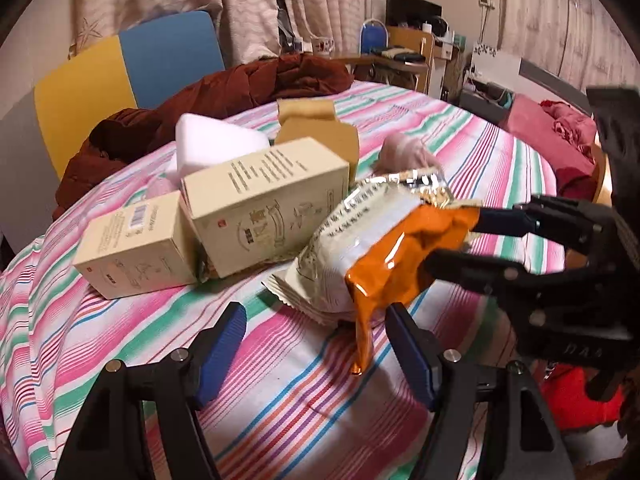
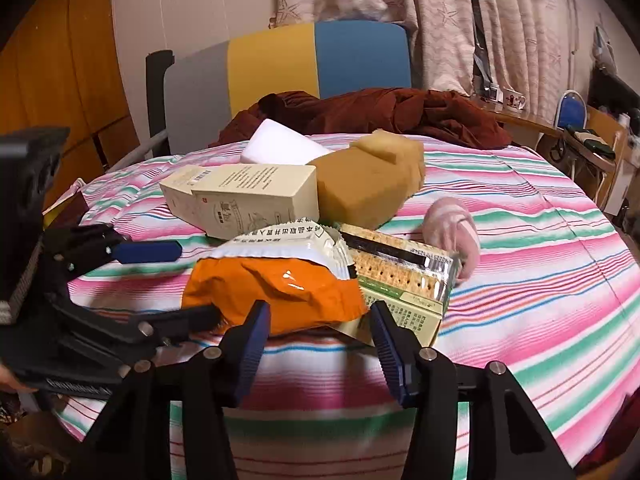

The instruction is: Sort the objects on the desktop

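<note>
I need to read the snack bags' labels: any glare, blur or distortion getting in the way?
Left wrist view: glare on the orange bag, the cracker pack behind it smeared, edges bowed by fisheye. Right wrist view: a small glint on the orange bag, cracker pack print sharp, sponge slightly blurred.

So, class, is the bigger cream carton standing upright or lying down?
Lying down. The bigger cream carton has its long side running along the striped tablecloth, not rising from it, beside the smaller carton.

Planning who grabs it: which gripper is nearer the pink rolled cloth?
Right. The right gripper is at the snack pile, just short of the pink rolled cloth; the left gripper is at the pile's left end.
</note>
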`<state>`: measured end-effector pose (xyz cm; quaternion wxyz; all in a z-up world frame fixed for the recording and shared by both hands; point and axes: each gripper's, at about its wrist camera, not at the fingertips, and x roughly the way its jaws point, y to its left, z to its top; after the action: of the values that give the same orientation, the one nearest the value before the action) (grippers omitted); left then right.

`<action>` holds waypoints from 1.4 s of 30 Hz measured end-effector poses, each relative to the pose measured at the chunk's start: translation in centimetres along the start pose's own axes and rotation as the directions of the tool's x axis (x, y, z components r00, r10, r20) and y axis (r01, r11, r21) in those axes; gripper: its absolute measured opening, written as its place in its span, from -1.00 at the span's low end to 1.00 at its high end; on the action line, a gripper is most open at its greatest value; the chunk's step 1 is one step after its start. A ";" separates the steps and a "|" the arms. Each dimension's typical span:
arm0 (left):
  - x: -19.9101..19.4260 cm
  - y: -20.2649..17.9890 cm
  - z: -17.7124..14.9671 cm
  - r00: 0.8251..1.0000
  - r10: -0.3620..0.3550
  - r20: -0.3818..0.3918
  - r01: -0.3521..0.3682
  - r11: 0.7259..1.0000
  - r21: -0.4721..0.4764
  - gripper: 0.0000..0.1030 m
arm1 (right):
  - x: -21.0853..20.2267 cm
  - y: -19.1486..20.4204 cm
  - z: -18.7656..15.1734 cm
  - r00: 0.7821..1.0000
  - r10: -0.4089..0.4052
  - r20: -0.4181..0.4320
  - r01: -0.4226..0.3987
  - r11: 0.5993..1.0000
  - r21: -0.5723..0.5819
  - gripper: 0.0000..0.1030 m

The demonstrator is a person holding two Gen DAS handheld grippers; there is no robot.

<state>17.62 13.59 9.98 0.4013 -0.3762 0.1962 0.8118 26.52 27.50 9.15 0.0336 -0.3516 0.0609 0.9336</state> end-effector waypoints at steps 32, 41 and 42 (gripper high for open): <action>-0.2 3.4 -2.8 0.997 0.081 -0.010 -0.082 0.987 -0.137 0.09 | -5.1 1.7 -0.1 0.986 -0.061 0.154 0.062 0.998 -0.004 -0.02; -13.3 15.1 -9.9 0.907 0.417 0.052 -0.367 0.846 -0.386 0.09 | -4.7 17.3 3.7 0.930 0.318 0.186 -0.281 0.939 -0.201 -0.02; -14.5 16.6 -11.2 0.889 0.457 0.038 -0.402 0.816 -0.416 0.09 | -4.1 19.4 4.0 0.919 0.356 0.172 -0.316 0.923 -0.220 -0.02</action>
<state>15.14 -10.64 14.19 0.1353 -0.3391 0.0797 0.9275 24.93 8.80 16.55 -0.1548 -0.2377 0.0284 0.9585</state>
